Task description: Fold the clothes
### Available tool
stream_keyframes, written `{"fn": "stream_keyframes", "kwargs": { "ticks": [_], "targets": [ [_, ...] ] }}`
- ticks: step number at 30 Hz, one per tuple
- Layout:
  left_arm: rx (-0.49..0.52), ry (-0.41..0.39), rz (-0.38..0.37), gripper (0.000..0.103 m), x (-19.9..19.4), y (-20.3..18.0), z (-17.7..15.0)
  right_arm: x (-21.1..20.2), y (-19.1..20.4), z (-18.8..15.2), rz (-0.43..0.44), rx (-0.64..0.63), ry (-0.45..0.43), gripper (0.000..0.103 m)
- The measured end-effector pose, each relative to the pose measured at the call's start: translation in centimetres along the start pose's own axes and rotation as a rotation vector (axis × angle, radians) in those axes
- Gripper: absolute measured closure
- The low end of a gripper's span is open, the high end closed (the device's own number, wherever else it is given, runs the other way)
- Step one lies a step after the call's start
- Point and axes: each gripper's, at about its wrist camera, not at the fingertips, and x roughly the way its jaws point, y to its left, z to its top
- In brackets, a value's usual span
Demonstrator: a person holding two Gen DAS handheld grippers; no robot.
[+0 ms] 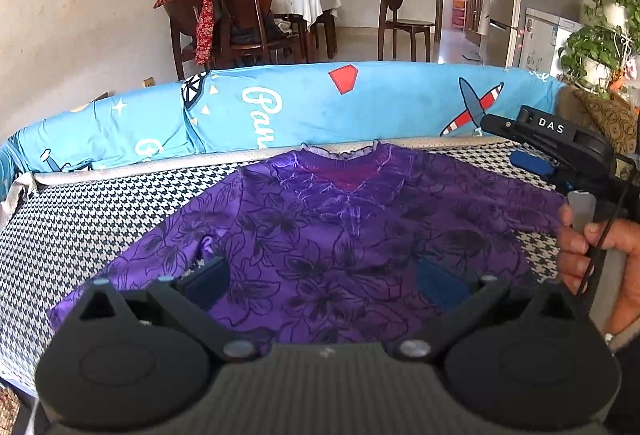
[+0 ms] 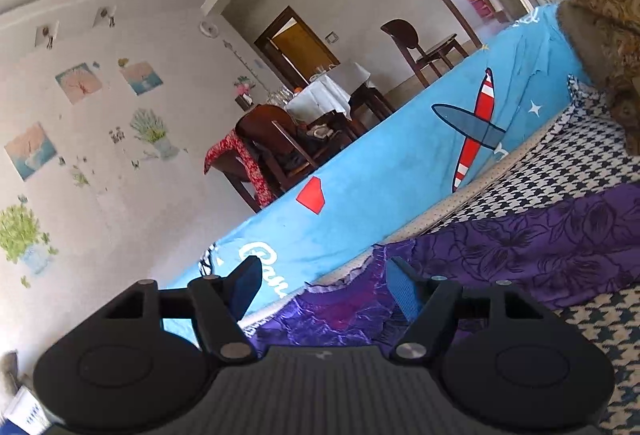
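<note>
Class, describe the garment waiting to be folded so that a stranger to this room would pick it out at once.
Find the houndstooth-covered seat in front of the blue cartoon-print backrest cover. Spread flat on it lies the purple top, collar toward the backrest. Its dark floral print, ruffled neckline and magenta inside collar set it apart from the black-and-white check beneath.

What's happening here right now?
A person is folding a purple top spread flat on a houndstooth cover. The left gripper hangs open over the top's lower half. The right gripper, in the right hand, is open near the collar, gripping nothing. No fold is made yet.
</note>
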Motion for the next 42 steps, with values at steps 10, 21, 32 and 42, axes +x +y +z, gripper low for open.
{"fn": "stream_keyframes", "kwargs": {
  "ticks": [10,21,32,42],
  "targets": [
    [-0.001,0.029,0.021,0.000,1.7,-0.2,-0.1,0.9,-0.1,-0.2,-0.044,-0.039,0.026,0.032],
    [-0.001,0.108,0.049,0.000,8.4,0.1,0.2,3.8,-0.6,-1.0,-0.093,-0.052,0.095,0.032],
    [0.020,0.168,0.108,0.000,16.0,1.9,1.1,7.7,-3.0,-2.2,-0.185,-0.076,0.152,0.032],
    [0.008,0.233,0.118,0.000,24.0,3.4,1.0,11.4,-6.5,-1.8,-0.281,-0.141,0.160,0.032]
  ]
}}
